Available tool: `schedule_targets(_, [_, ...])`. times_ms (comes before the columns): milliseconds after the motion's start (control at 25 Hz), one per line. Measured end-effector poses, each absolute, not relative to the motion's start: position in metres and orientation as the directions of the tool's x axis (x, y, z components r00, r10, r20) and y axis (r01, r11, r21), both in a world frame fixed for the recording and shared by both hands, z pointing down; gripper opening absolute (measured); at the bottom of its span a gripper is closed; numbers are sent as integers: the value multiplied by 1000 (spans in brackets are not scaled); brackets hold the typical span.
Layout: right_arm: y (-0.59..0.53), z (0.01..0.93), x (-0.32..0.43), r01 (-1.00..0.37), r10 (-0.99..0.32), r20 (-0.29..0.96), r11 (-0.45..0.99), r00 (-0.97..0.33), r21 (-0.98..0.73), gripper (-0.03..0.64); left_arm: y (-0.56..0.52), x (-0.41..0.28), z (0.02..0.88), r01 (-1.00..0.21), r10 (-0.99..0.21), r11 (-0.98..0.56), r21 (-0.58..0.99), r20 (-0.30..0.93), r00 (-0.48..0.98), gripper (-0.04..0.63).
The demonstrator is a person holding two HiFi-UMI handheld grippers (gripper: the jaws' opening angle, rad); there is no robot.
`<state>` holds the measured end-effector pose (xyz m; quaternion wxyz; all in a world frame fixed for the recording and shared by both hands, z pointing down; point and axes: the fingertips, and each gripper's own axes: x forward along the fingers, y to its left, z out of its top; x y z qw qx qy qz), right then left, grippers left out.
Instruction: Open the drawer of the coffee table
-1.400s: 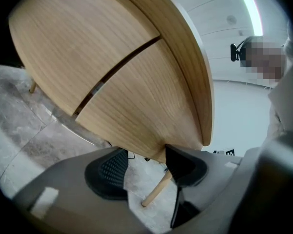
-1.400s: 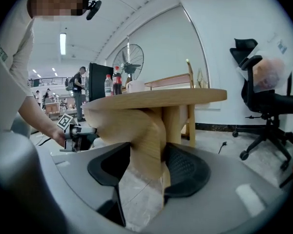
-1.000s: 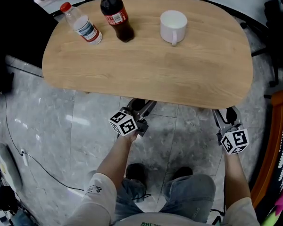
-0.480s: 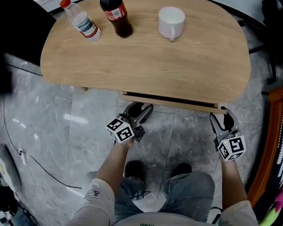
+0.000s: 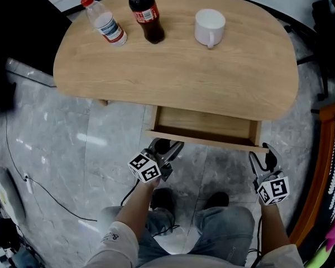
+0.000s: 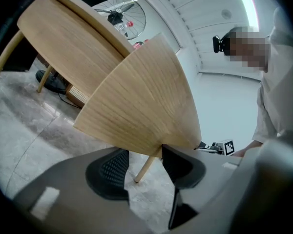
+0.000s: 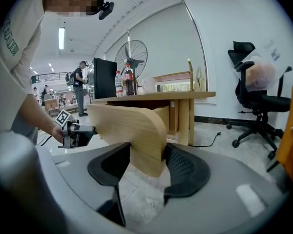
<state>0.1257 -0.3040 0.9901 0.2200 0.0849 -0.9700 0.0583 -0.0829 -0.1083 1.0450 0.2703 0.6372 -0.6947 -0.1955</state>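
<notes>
1. The drawer (image 5: pixel 204 124) is found partly open, projecting at 6 o'clock from the coffee table (image 5: pixel 178 66).
2. The left gripper (image 5: pixel 166 148) is clamped, jaws part-closed, on the drawer front (image 5: pixel 204 140) at its 9 o'clock end.
3. The right gripper (image 5: pixel 265 156) is clamped likewise at 3 o'clock; both ends are judged held so the pull runs square.

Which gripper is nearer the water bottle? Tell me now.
Left. The left gripper grips the drawer front on the water bottle's side; the right gripper grips its opposite end, farther away.
</notes>
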Motion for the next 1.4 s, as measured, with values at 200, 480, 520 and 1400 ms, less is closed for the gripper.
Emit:
schedule_targets(200, [-289, 989, 138, -180, -128, 445, 981, -886, -76, 233, -93, -70, 1045, -790, -990, 107, 604, 138, -29, 187])
schedule_targets(480, [-271, 991, 155, -183, -123, 452, 979, -883, -92, 230, -74, -54, 1048, -793, -986, 126, 596, 165, -32, 184])
schedule_targets(520, [-269, 990, 156, -179, -119, 455, 980, -882, -91, 230, -72, -52, 1049, -794, -985, 128, 594, 168, -33, 183])
schedule_targets(1400, [-260, 1023, 163, -178, -87, 518, 975, -851, -130, 254, -56, -45, 1084, -776, -957, 160, 610, 289, 30, 175])
